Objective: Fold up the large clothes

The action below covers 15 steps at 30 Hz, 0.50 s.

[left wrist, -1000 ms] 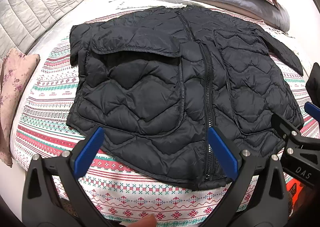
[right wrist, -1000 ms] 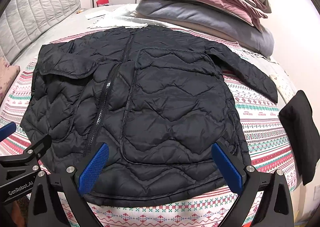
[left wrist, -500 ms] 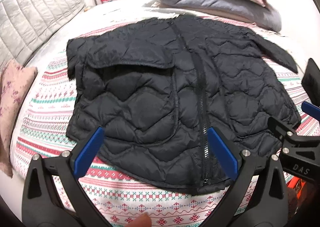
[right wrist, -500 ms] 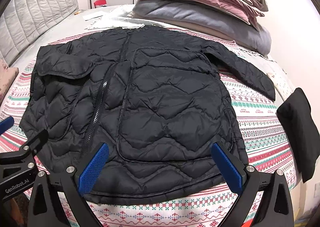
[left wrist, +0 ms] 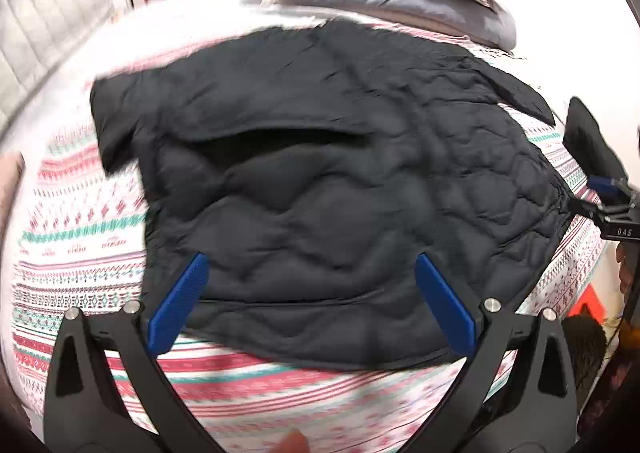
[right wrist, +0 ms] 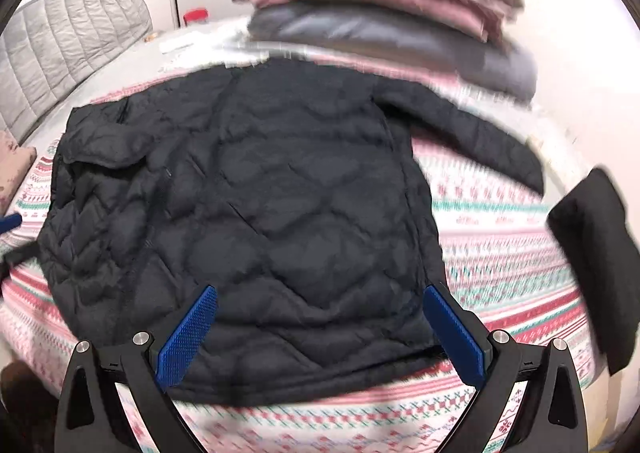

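I have the black quilted jacket (left wrist: 320,181) lying flat on the bed (left wrist: 80,237), front up, its hem toward me. On its left side the sleeve (left wrist: 224,113) is already folded across the chest. My left gripper (left wrist: 308,305) hovers over the hem with its fingers wide apart and nothing between them. To the right, my right gripper (right wrist: 320,337) hovers over the hem of the other half, its fingers also spread and empty. The right sleeve (right wrist: 472,141) lies stretched out over the striped cover (right wrist: 500,221).

I judge the fold half begun: one sleeve is in, the other is not. The next move probably calls for taking the loose sleeve near its cuff, carrying it across the body, then folding the hem up toward the collar. The padding looks puffy and slick, so a deep pinch should hold better than a shallow one.

The left view shows the folded sleeve and its dark crease clearly, and the other gripper at the far right edge. The right view alone shows the full outstretched sleeve, a dark folded garment (right wrist: 592,253) beside it, the padded headboard (right wrist: 72,49) and the stacked blankets (right wrist: 380,5). Both are motion-blurred.
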### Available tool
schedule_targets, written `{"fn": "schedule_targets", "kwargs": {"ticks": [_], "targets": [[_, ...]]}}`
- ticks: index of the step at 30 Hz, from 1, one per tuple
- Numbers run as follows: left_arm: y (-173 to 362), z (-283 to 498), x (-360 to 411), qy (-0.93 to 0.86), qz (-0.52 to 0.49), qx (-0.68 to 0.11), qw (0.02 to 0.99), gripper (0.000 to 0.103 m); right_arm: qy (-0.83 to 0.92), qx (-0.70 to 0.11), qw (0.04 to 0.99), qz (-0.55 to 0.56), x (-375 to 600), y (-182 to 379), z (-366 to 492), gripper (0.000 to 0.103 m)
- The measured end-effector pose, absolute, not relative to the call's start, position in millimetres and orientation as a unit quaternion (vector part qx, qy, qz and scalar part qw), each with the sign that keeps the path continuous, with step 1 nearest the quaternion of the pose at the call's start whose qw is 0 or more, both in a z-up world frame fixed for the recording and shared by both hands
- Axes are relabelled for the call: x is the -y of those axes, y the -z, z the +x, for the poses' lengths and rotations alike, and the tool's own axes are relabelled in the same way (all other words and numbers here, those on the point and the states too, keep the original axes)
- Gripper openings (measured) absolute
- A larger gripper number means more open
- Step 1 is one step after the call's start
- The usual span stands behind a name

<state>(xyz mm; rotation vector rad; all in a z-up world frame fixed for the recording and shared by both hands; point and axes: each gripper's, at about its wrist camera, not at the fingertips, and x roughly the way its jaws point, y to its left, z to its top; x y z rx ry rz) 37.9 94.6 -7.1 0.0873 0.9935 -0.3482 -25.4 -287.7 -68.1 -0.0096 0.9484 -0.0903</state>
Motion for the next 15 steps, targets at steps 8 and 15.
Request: {"fn": "schedule_targets", "kwargs": {"ticks": [8,15], "targets": [[72.4,82.9,-200.3,0.162,-0.062,-0.53,0.83,0.09,-0.019,-0.515,0.849,0.116,377.9,116.0,-22.7,0.103],[101.7,89.1,-222.6,0.226,-0.169,-0.52,0.806,0.046,-0.043,-0.493,0.823,0.279,438.0,162.5,-13.2,0.1]]}}
